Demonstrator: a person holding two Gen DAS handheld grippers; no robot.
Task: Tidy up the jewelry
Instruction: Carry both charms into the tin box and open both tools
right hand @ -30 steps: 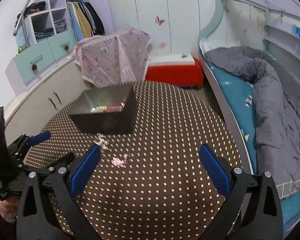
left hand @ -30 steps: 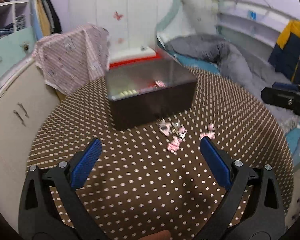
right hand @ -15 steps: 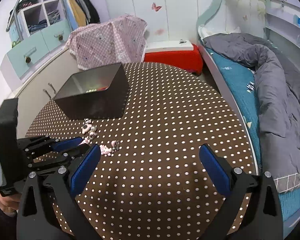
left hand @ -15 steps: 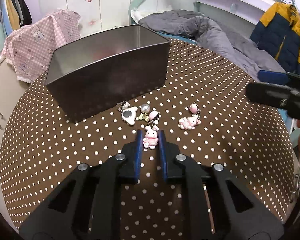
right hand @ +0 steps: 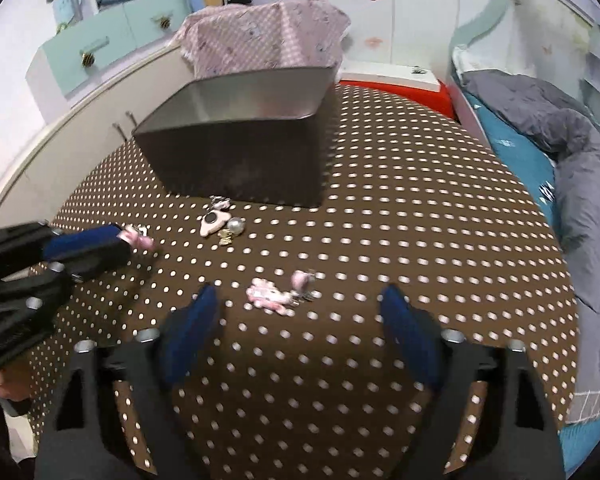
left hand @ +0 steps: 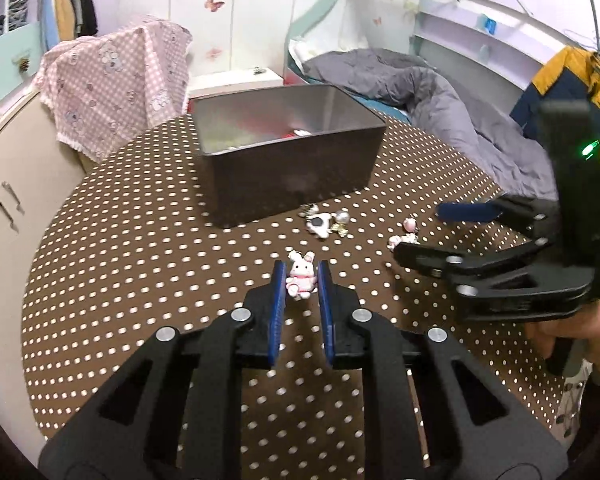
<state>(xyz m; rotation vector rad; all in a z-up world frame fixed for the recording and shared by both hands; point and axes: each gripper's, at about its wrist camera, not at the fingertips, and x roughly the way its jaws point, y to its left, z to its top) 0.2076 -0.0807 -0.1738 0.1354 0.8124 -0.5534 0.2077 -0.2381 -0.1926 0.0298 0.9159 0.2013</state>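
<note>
My left gripper (left hand: 301,280) is shut on a small pink bunny charm (left hand: 301,278) and holds it above the dotted table; it also shows in the right wrist view (right hand: 100,242). A dark metal box (left hand: 288,160) stands behind, with a few items inside. A white charm and a pearl piece (left hand: 326,222) lie in front of the box. My right gripper (right hand: 300,304) is open, low over a pink charm pair (right hand: 278,292), which sits between its fingers. The right gripper also shows in the left wrist view (left hand: 440,236).
The round table has a brown white-dotted cloth (left hand: 140,280). A pink checked cloth (left hand: 116,80) covers something behind the box. A bed with a grey duvet (left hand: 440,96) runs along the right. A cream cabinet (left hand: 12,184) stands at the left.
My left gripper closed on the bunny charm and lifted it off the table. My right gripper dropped down and forward to straddle the pink charm pair.
</note>
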